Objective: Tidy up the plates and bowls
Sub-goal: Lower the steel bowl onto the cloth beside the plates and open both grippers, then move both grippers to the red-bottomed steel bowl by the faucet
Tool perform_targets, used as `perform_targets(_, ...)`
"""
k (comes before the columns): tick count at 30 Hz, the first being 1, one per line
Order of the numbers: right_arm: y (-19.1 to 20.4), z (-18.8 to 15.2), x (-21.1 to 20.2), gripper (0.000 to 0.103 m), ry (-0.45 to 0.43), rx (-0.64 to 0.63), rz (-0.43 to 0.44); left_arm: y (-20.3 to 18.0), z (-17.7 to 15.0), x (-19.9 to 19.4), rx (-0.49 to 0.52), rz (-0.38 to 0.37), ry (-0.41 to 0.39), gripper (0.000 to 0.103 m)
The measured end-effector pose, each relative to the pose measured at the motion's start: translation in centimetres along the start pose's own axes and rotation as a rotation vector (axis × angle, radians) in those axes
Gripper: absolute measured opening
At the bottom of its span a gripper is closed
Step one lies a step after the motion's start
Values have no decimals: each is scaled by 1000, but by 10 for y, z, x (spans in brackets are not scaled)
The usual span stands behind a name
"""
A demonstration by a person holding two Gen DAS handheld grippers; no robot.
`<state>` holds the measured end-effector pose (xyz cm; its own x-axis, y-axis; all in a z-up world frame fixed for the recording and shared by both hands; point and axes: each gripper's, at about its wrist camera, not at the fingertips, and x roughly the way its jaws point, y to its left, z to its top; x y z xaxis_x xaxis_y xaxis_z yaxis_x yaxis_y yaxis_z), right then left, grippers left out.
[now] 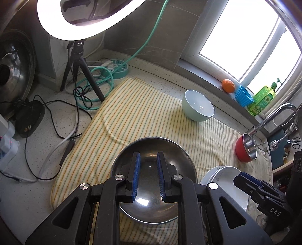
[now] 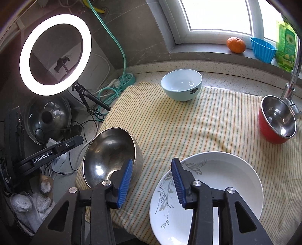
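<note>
- Speckled desk [image 2: 222, 79] under a striped towel [image 2: 198, 128].
- On the towel: steel bowl [image 2: 105, 150], white plate [image 2: 226, 173], pale blue bowl [image 2: 181, 84], red bowl [image 2: 275, 120].
- Directly on the desk, left of the towel: tripod [image 1: 79, 66], cables [image 1: 56, 116], green hose [image 1: 102, 81].

A speckled counter [image 2: 226, 75] is backed by a grey tiled wall [image 2: 143, 37]. Daylight is let in through a white-framed window [image 2: 217, 15] above a grey sill [image 2: 198, 55]. A lit ring light [image 2: 54, 54] is mounted on a tripod [image 1: 75, 62].

Steel bowl [image 2: 111, 156] tilted, white plate [image 2: 217, 190] beside it — pale bowl [image 2: 181, 86] (upright) behind.
</note>
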<state>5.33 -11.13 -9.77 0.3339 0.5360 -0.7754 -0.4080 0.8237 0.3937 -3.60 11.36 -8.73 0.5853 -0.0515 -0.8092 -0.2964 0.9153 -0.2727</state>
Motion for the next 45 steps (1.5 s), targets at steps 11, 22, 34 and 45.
perform_targets(11,-66,-6,-52,43,-103,74,-123,-71,-5,21,89,-91,46,17)
perform_targets(22,-146,-6,-83,43,-132,190,-209,-147,-10,45,161,-197,103,17)
perform_targets(34,-223,16,-87,43,-207,293,-239,-220,-1,84,205,-282,157,17)
perform_targets(45,-252,42,-47,29,-154,275,-215,-263,11,138,221,-280,219,17)
